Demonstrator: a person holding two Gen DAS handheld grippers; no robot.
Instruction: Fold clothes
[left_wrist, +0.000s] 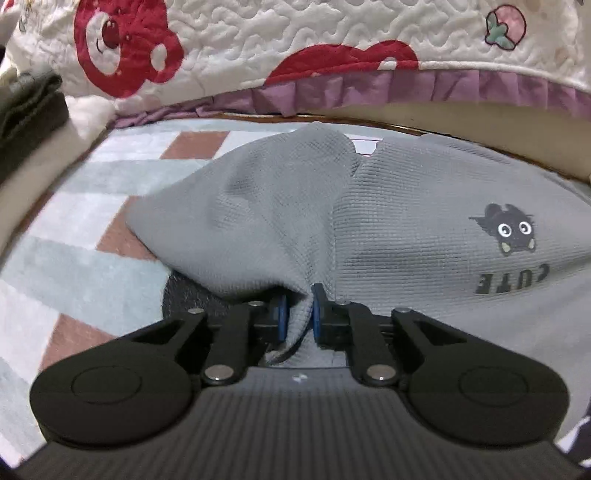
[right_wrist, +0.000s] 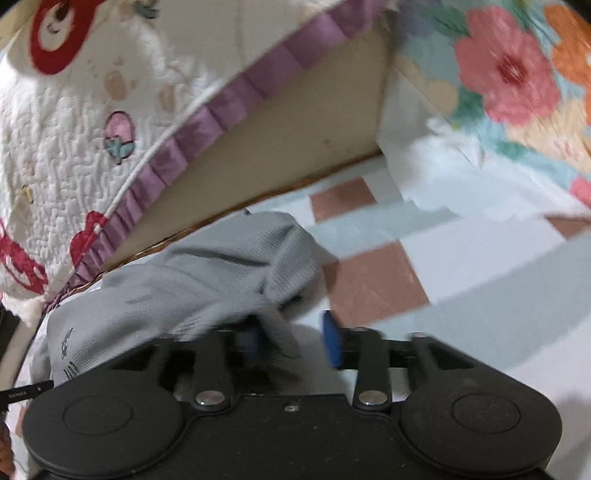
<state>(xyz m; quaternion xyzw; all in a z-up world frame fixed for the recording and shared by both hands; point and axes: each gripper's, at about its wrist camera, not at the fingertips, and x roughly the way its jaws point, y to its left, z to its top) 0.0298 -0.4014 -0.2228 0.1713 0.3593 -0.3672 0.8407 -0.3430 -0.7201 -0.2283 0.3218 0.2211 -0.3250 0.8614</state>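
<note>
A home, likely a bedroom: a quilted white bedspread (left_wrist: 295, 40) with red bears and purple frill hangs over a checked rug (left_wrist: 74, 258), near a flowered blanket (right_wrist: 517, 74).

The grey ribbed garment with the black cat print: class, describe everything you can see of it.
The grey ribbed knit garment carries a black cartoon cat with the word CUTE. It lies rumpled on the checked pink and pale blue mat beside a quilted white cover. The left tool pinches a fold of it; the right tool stands open at its edge.
</note>
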